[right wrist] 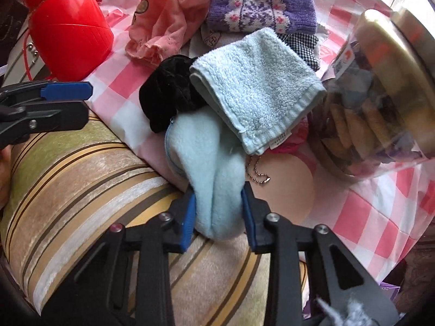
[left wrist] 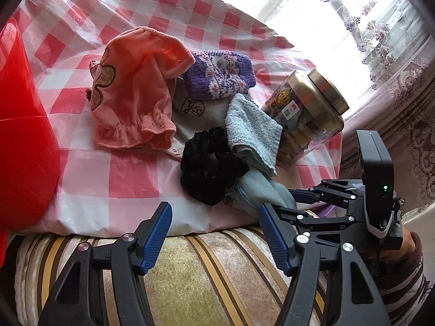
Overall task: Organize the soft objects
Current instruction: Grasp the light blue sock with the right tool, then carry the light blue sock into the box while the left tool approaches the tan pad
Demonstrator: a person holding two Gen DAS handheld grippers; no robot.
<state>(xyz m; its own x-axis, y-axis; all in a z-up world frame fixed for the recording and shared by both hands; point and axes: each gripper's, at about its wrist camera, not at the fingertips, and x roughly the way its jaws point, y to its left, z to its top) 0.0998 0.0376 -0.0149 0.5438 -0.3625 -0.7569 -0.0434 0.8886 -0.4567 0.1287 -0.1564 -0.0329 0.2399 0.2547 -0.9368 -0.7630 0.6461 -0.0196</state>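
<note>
Soft things lie heaped on one pink-checked cloth [left wrist: 81, 27]: one peach garment [left wrist: 130, 89], one purple knit piece [left wrist: 220, 76], one blue towel [right wrist: 258, 87], one black scrunchie [left wrist: 209, 163]. The right gripper [right wrist: 217, 206] pinches one pale-blue fleece pouch [right wrist: 212, 163] at the cloth's near edge; the left gripper [left wrist: 214, 236] stands wide, empty. Only the right view shows a bead chain [right wrist: 258, 174] and a houndstooth scrap [right wrist: 301, 46].
</note>
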